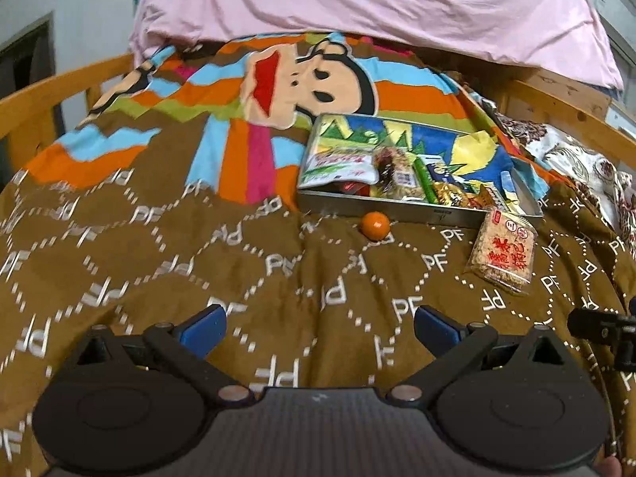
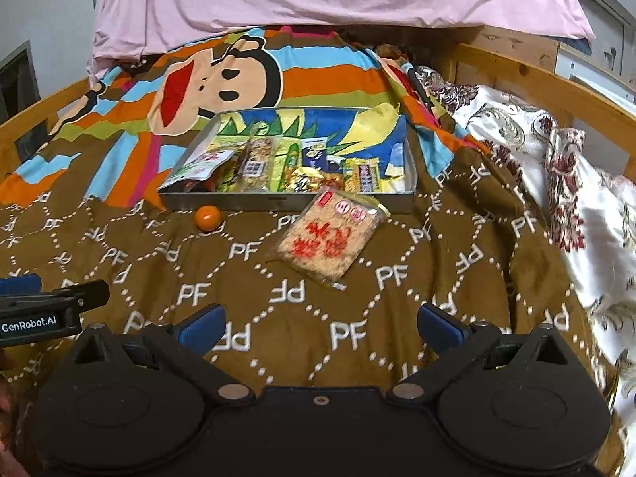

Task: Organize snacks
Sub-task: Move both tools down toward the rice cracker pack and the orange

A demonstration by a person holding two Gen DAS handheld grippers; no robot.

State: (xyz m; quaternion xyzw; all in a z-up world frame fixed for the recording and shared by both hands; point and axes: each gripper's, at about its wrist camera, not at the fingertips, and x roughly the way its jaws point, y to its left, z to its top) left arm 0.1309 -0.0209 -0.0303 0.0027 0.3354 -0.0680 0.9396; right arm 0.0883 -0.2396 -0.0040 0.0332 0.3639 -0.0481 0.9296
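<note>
A bed (image 2: 278, 302) under a brown patterned blanket carried a metal tray (image 2: 286, 200) already holding several snack packets. Outside it lay a rice-cracker packet (image 2: 328, 238), its far corner touching the tray's near wall, and a small orange ball (image 2: 207, 218) just beside that wall. The packet lay straight ahead of the right tongs (image 2: 322, 324), long axis slanting away to the right, and well off to the right of the left tongs (image 1: 320, 324). Both tongs stood apart and empty, the right likely nearer.
</note>
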